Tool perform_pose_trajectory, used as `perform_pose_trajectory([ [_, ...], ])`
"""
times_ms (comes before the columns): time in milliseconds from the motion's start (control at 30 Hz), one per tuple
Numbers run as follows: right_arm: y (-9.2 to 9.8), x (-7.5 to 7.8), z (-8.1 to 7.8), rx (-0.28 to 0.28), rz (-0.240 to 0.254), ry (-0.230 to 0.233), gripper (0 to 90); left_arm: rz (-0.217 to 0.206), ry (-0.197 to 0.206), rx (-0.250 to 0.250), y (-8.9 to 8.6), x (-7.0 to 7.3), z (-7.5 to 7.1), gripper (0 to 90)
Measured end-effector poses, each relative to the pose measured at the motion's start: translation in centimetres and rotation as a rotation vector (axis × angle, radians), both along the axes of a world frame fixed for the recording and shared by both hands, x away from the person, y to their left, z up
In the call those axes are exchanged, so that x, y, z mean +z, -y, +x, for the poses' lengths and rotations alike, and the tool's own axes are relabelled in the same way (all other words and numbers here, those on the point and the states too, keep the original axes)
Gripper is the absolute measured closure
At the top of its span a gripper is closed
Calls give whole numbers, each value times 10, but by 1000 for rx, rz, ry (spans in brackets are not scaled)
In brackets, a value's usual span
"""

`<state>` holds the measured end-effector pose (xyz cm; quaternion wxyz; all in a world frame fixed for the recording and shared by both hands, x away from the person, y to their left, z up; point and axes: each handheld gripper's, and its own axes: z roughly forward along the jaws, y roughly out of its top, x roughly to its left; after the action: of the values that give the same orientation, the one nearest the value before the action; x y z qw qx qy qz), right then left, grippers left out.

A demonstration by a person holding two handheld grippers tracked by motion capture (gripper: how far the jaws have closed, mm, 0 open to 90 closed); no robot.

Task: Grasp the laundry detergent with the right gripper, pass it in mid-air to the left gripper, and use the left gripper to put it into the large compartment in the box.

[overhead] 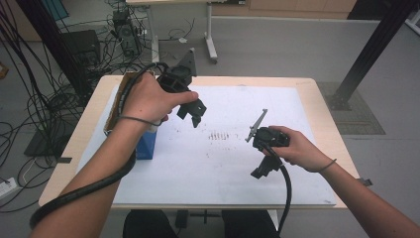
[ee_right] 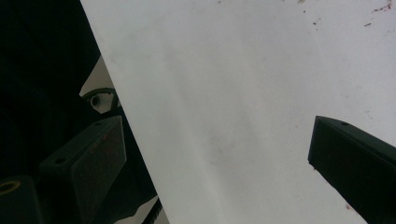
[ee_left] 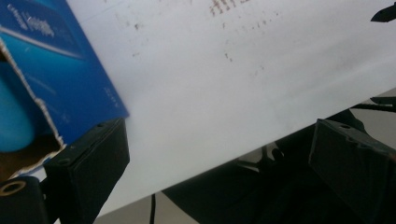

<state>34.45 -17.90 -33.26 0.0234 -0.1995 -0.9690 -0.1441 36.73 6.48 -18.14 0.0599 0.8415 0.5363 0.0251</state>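
Holding nothing, the left tool hangs in the air above the white sheet that covers the desk, and its two black jaws stand wide apart; in the left gripper view there is only the sheet and the dark space under the desk edge between them. The person's left hand grips this tool from above, and a thick black cable runs from it along the forearm. The thing nearest to the left tool is a blue box, which stands on the left part of the sheet, just below the left hand in the high view and partly hidden by the wrist. In the left gripper view the blue box shows a glossy blue face with pale print, a torn cardboard edge at its left side, and something light blue inside; the left jaw is close to the corner of the box, but I cannot tell if it touches it. A brown cardboard piece lies along the left edge of the sheet, behind the hand. The right tool is held by the right hand low over the right part of the sheet, well apart from the box, and its jaws are also wide open with only bare sheet between them. Small dark specks mark the sheet between the two tools.
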Motion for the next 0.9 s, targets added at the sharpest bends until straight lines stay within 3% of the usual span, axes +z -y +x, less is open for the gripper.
perform_pose_trajectory([
  [400,-4,4,5,0,9,4,37,-15,-13,-35,13,-31,4,55],
  [900,-9,-4,10,12,12,-20,37,-3,-72,-57,21,-101,8,59],
])
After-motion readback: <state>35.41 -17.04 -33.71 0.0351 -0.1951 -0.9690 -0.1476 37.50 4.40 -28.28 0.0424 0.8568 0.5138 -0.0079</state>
